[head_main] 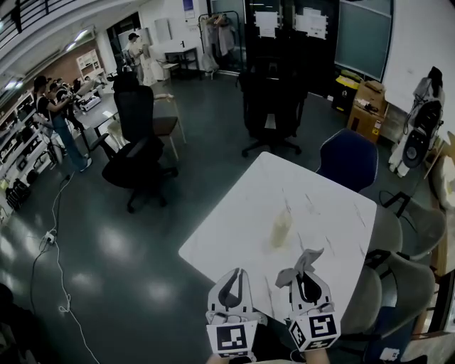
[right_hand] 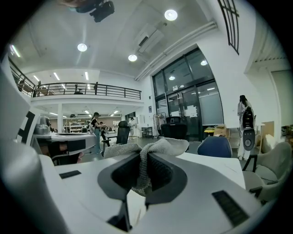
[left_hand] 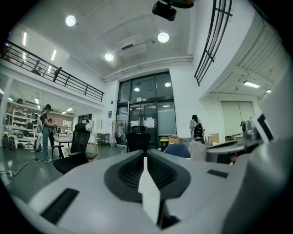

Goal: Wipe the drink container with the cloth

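Right gripper (head_main: 304, 279) pinching cloth (head_main: 308, 260) | left gripper (head_main: 230, 283) shut, empty | risk: light bottle (head_main: 281, 229) may topple if wiped unbraced

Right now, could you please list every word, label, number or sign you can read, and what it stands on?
No text here is readable.
White paper sheets on the dark glass doors: too small to read.
Black-and-white square markers on the left tool and right tool: patterns only, no letters.
Bluish wall poster: blurred.

Left gripper (head_main: 234, 274) jaws pressed together, empty, level; right gripper (head_main: 304, 274) beside it, jaws clamping cloth (head_main: 311, 257).
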### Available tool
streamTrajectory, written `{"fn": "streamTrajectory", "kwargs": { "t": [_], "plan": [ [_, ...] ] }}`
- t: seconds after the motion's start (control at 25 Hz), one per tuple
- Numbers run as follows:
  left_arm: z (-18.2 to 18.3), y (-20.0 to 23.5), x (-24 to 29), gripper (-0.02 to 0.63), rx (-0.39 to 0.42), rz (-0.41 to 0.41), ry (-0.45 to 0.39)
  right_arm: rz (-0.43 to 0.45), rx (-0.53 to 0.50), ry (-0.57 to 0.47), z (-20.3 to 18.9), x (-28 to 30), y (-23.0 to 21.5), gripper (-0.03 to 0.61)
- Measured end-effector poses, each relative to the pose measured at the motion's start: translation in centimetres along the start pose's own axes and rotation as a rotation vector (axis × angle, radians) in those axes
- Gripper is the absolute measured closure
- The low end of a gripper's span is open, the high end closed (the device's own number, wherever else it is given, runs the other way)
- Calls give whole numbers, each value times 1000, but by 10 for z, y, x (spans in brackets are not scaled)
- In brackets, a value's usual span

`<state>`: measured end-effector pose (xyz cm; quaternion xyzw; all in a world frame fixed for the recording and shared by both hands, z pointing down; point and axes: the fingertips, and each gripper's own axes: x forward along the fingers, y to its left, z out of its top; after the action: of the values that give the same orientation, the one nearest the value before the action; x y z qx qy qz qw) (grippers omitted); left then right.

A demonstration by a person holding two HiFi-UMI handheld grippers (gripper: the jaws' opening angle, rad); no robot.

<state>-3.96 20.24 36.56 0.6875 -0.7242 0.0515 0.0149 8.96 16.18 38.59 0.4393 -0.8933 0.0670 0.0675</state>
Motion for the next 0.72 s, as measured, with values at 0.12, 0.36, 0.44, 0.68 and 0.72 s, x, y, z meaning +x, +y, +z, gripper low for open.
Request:
{"fn": "streamTrajectory", "kwargs": {
  "t": [0.12,0.36,0.44,0.68,0.72],
  "plan": [
    [4,3,26,583,-13,3,11,-4,0,9,5,21,-13,535],
    [10,-5,70,583,-50,-48,34,-1,9,44,6,58,-35,534],
    [6,-9,82,583,-48,-72,42,2,2,54,5,68,-39,534],
    [3,-14,107,583,-58,-109,74,3,-7,82,7,85,-52,534],
    [1,-16,111,583,-51,-123,74,1,-8,89,5,87,-54,534]
  ]
}}
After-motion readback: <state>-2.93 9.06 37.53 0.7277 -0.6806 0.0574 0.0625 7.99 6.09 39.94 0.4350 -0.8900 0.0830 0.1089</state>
